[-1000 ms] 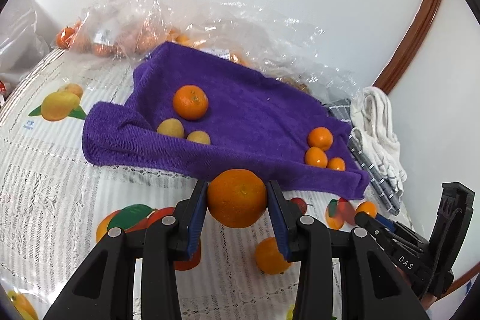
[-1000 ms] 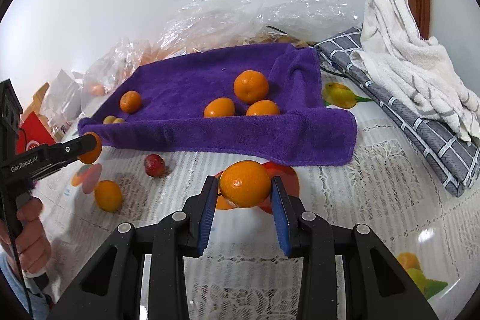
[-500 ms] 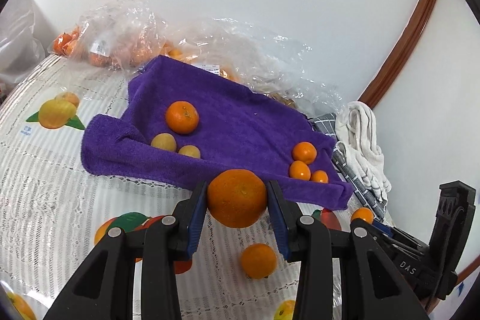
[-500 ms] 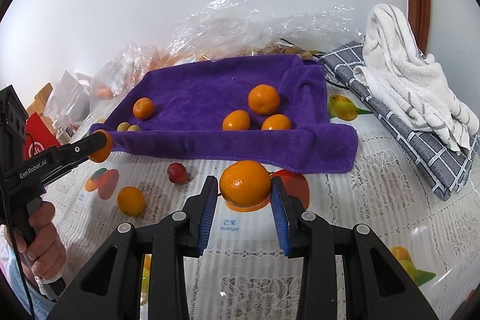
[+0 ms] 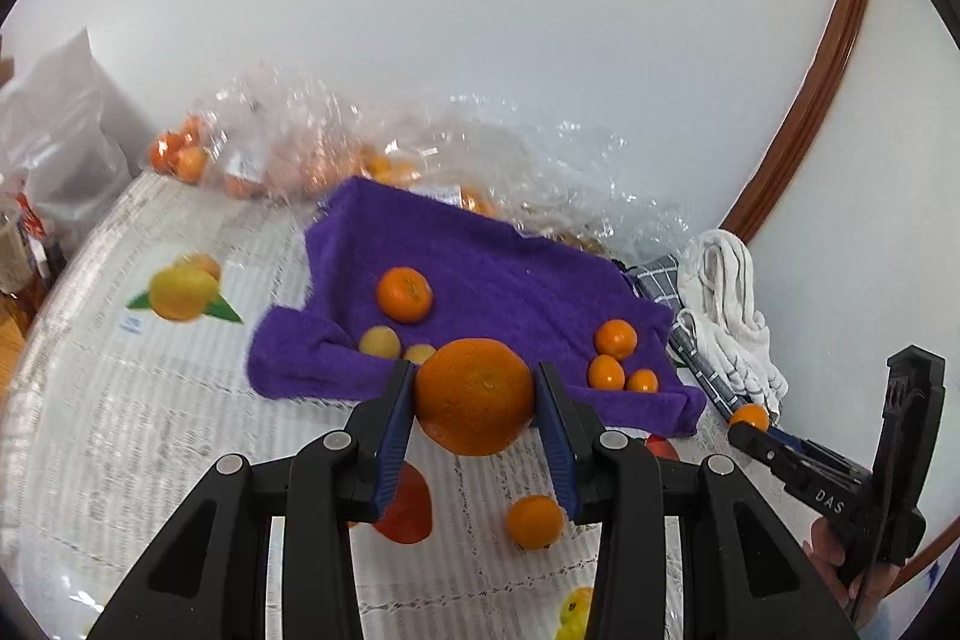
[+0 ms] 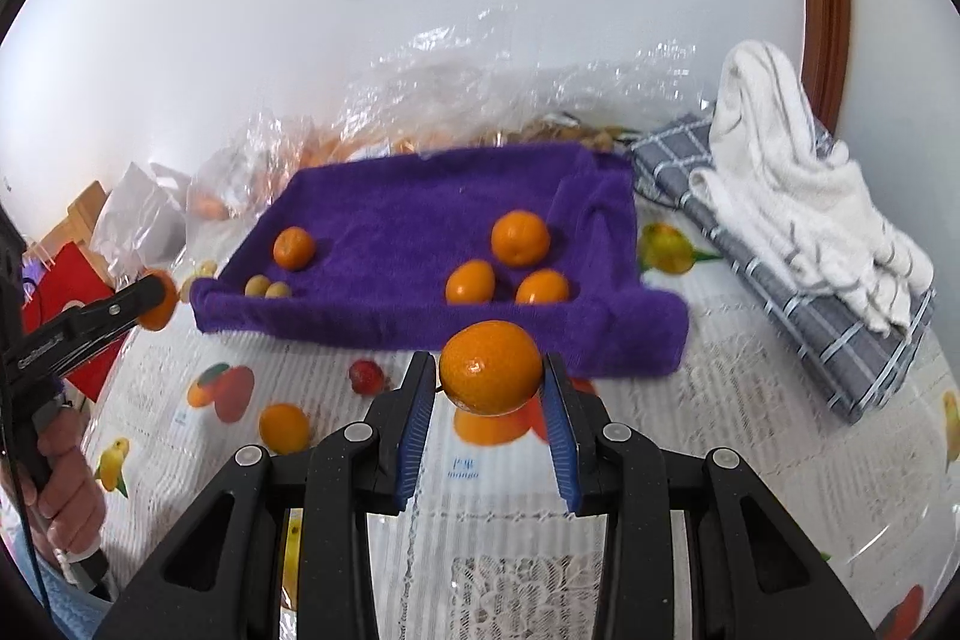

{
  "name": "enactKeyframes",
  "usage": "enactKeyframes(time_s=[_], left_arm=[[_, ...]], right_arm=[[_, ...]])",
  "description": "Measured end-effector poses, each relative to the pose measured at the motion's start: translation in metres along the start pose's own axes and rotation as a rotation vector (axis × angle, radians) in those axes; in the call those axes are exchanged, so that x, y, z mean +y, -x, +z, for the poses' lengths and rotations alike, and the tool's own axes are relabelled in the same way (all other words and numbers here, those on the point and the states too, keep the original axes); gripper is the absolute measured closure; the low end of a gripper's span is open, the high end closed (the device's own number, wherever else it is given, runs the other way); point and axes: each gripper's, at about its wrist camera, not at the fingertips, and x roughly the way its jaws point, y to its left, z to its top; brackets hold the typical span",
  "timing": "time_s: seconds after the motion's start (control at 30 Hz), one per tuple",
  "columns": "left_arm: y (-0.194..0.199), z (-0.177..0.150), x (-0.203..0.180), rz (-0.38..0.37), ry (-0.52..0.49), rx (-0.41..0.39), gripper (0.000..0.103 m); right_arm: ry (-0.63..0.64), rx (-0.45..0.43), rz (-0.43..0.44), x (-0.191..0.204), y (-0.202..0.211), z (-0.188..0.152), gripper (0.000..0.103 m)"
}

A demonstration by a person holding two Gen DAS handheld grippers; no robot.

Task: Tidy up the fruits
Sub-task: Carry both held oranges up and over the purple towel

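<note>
My left gripper (image 5: 475,400) is shut on a large orange (image 5: 474,394), held above the table in front of the purple towel (image 5: 480,256). My right gripper (image 6: 489,370) is shut on a smaller orange (image 6: 491,366), also in front of the towel (image 6: 420,202). On the towel lie one orange (image 5: 404,294) and two small yellow fruits (image 5: 380,342) at the left, and three small oranges (image 6: 519,237) at the right. A loose orange (image 5: 534,521) and a small red fruit (image 6: 366,377) lie on the tablecloth. Each gripper shows in the other's view, the right (image 5: 747,427), the left (image 6: 153,301).
Clear plastic bags (image 5: 336,148) with more oranges lie behind the towel. A white towel (image 6: 792,172) on a grey checked cloth (image 6: 840,340) lies at the right. The tablecloth (image 5: 120,400) bears printed fruit pictures. A red bag (image 6: 66,280) stands at the left.
Both grippers have risen and drawn back from the towel, each still holding its orange. The towel looks smaller and farther off in both views.
</note>
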Motion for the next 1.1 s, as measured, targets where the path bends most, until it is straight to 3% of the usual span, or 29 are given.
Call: enactKeyframes(time_s=[0.23, 0.5, 0.67, 0.83, 1.1], left_arm=[[0.015, 0.022, -0.013, 0.003, 0.004, -0.013, 0.065], [0.002, 0.052, -0.027, 0.023, -0.017, -0.018, 0.065], [-0.022, 0.082, -0.025, 0.041, 0.005, -0.031, 0.065], [-0.052, 0.111, -0.021, 0.132, -0.017, -0.062, 0.065], [-0.116, 0.128, -0.009, 0.180, -0.016, -0.036, 0.065]], right_arm=[[0.030, -0.012, 0.013, 0.000, 0.001, 0.012, 0.067], [0.033, -0.027, 0.028, -0.005, -0.011, 0.038, 0.067], [0.056, -0.052, 0.029, -0.005, -0.023, 0.073, 0.067], [0.042, -0.077, 0.041, -0.007, -0.047, 0.105, 0.067], [-0.023, -0.085, 0.041, -0.006, -0.108, 0.143, 0.067]])
